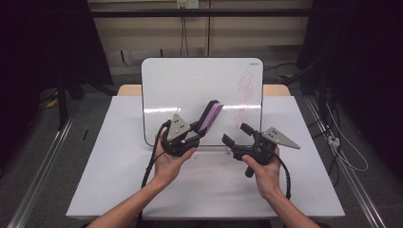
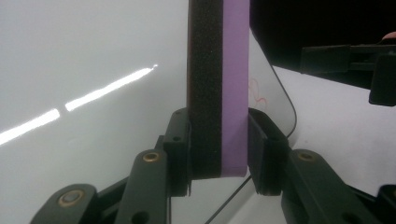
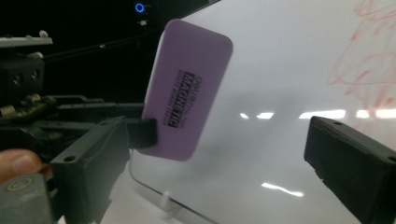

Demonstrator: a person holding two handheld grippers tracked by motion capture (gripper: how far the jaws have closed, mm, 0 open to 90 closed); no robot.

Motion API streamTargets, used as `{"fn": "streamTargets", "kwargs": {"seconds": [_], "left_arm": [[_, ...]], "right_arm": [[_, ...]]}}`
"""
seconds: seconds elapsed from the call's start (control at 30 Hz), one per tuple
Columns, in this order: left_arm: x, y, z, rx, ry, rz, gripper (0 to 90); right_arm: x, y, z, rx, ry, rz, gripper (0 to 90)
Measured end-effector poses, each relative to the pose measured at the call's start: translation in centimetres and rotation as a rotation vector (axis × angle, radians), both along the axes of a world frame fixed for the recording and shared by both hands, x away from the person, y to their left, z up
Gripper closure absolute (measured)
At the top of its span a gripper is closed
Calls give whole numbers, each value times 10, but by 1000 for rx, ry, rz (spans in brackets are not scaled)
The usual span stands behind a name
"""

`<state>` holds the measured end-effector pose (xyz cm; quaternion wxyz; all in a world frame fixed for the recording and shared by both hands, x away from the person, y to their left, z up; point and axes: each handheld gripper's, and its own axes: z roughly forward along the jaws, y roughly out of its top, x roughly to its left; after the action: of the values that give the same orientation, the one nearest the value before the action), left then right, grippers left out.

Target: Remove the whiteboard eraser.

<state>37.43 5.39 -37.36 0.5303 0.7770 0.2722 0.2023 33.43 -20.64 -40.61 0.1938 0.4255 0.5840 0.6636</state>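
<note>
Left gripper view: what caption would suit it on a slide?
Left tool clamps a purple whiteboard eraser upright before the whiteboard.

Eraser point(image 2: 218, 70) top cut off; red scribble point(image 1: 245, 88) illegible.

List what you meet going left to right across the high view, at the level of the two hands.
Left hand-held gripper → purple eraser clamped in it → right hand-held gripper, with nothing between its parted jaws → its grey three-cornered plate.
</note>
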Motion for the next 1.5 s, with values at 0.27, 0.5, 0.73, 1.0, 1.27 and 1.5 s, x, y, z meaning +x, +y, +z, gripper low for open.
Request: {"fn": "streamTargets", "kwargs": {"seconds": [0.27,0.5,0.73,1.0,1.27,1.5], "left_arm": [[-7,0,-7,-18,3,2,642],[-9,-3,-7,-25,7,-3,642],[-11,-5,-9,-37,22,-7,642],[-11,-7,-14,-50,37,6,642],[-12,-9,-13,-73,44,9,641],[-15,-14,-13,-84,27,3,641]], "right_arm": [[8,16,-1,146,17,35,175],[16,31,-8,204,42,17,250],[19,35,-12,213,54,13,358],[21,38,-14,251,89,11,410],[21,36,-14,266,95,12,407],[20,36,-12,255,94,5,405]]}}
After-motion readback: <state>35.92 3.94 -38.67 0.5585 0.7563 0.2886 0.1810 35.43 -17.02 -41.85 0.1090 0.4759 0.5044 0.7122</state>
